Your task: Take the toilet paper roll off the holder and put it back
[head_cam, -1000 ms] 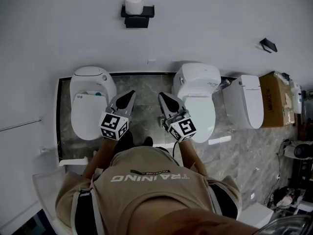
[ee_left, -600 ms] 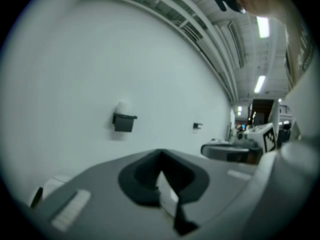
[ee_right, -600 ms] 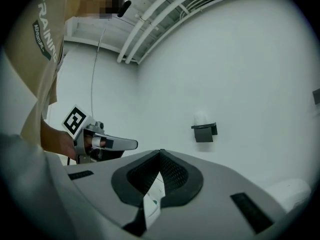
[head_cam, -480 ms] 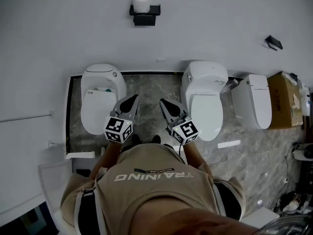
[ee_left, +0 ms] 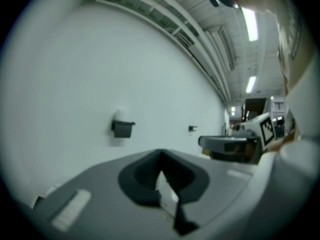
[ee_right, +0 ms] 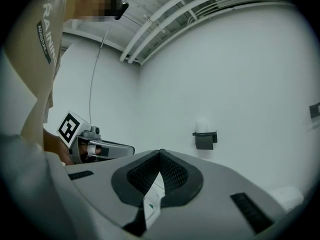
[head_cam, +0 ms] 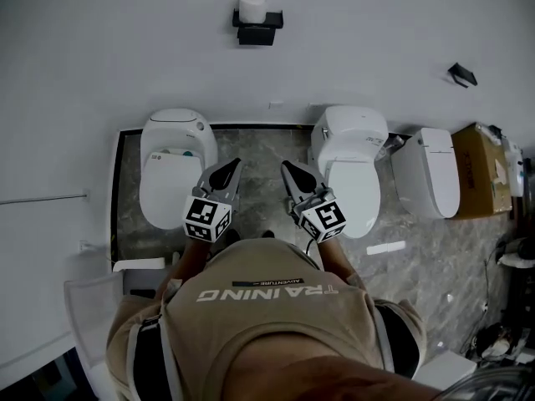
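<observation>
A white toilet paper roll stands upright on top of a black holder fixed to the white wall, far ahead of me. My left gripper and right gripper are held side by side at waist height, both pointing at the wall, both shut and empty. In the left gripper view the roll and holder sit well beyond the closed tip of the left gripper. The right gripper view shows the roll on the holder, far past the right gripper.
Three white toilets stand below on a marble-patterned floor: one left, one middle, one right. A cardboard box is at the far right. A second black fitting hangs on the wall to the right.
Both grippers have drifted forward toward the wall, staying shut. The roll stays on its holder.
</observation>
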